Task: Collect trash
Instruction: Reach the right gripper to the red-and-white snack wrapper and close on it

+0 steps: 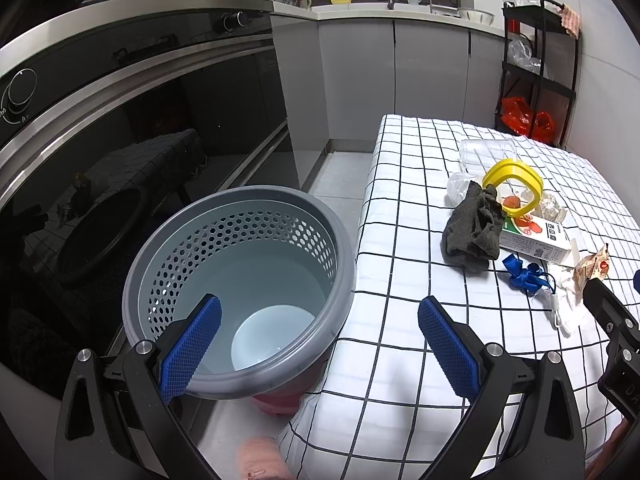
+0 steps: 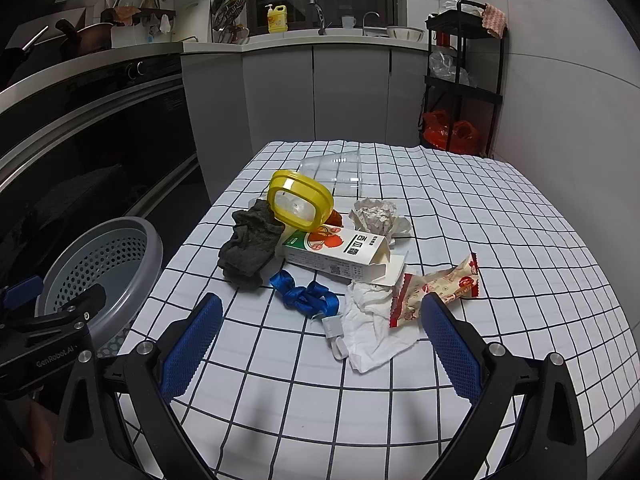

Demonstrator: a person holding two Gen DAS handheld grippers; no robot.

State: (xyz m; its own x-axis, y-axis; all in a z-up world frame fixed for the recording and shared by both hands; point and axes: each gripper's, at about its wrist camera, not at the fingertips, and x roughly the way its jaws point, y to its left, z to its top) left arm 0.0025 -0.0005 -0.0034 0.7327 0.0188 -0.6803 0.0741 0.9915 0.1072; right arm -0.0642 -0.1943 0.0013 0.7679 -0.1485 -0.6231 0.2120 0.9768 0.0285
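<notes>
A grey perforated trash bin stands on the floor left of the checked table; it also shows in the right wrist view. On the table lies a pile: dark rag, yellow-rimmed lid, white carton, blue ribbon, white tissue, red snack wrapper, crumpled paper, clear plastic box. My left gripper is open and empty above the bin's rim and table edge. My right gripper is open and empty, just short of the tissue and ribbon.
A dark oven front stands behind the bin. White cabinets and a black shelf rack with red bags line the far wall. A pale disc lies in the bin's bottom.
</notes>
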